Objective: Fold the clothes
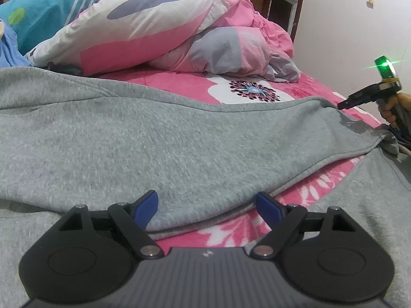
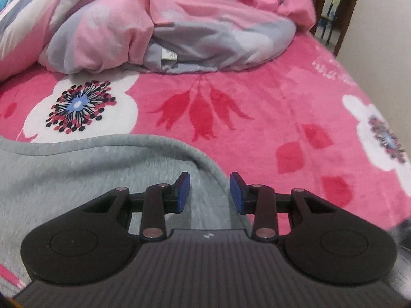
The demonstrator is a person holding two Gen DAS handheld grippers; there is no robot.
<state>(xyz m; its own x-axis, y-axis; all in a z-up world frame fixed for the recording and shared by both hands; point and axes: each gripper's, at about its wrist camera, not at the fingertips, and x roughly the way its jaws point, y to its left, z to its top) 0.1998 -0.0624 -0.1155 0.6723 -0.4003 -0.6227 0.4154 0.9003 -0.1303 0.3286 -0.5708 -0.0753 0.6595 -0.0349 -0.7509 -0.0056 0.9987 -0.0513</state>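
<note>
Soft, even indoor light is filling both views, casting only faint shadows under the folds of the grey sweatshirt [image 1: 179,138]. A green indicator lamp [image 1: 384,64] is flaring into a small starburst at the left wrist view's right edge. Fisheye distortion is bending the pink floral blanket [image 2: 257,107] toward the rims — dark vignetting is clipping the corners. Motion blur is smearing the right wrist view's lower right edge.

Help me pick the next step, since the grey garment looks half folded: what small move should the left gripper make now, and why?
Probably close the left gripper on the folded edge of the grey garment. Its jaws stand wide open with that edge between them, pads not pressing. The right gripper is open too, holding nothing, so no fold can go on across the pink floral blanket until something is gripped.
</note>
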